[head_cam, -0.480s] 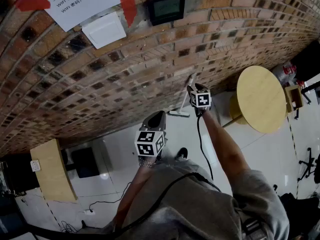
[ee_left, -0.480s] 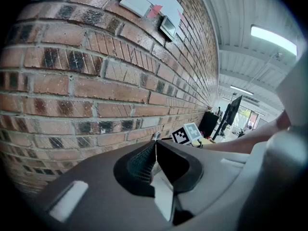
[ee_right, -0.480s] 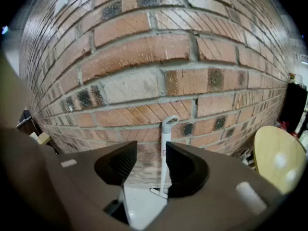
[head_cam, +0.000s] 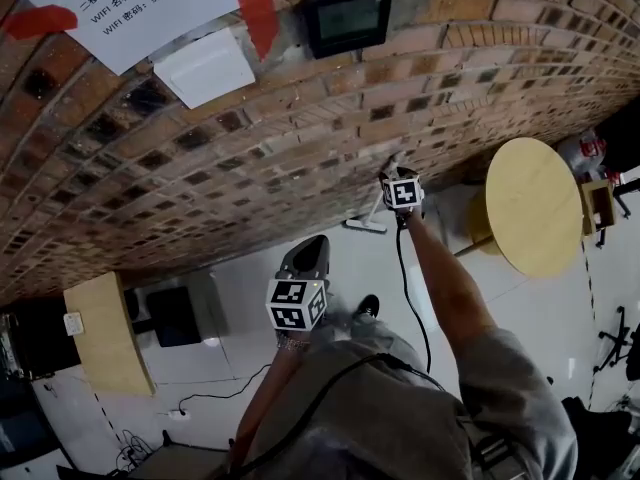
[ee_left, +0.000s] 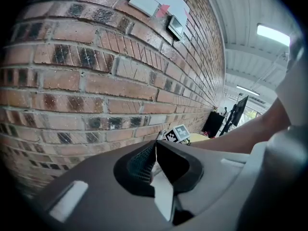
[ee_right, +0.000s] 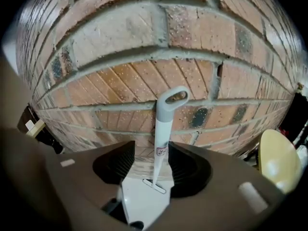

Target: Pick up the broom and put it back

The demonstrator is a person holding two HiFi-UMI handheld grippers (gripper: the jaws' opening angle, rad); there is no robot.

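The right claw [ee_right: 151,146] stood wide open, gripping nothing, its jaws either side of the broom [ee_right: 162,124] leaning against the brick wall [ee_right: 110,81] — probably light, stiff, slippery; best gripped mid-handle.

The floor [head_cam: 520,308] is pale, glossy tile running up to the foot of a brick wall [head_cam: 300,138]. A broom [head_cam: 362,225] stands on it with its head down on the tiles and its handle up against the bricks. To one side a round yellow table [head_cam: 535,206] stands on the floor. On the other side are a wooden cabinet [head_cam: 100,333], a black box [head_cam: 172,316] just beside it, and a dark cable [head_cam: 215,400] trailing loosely across the tiles.
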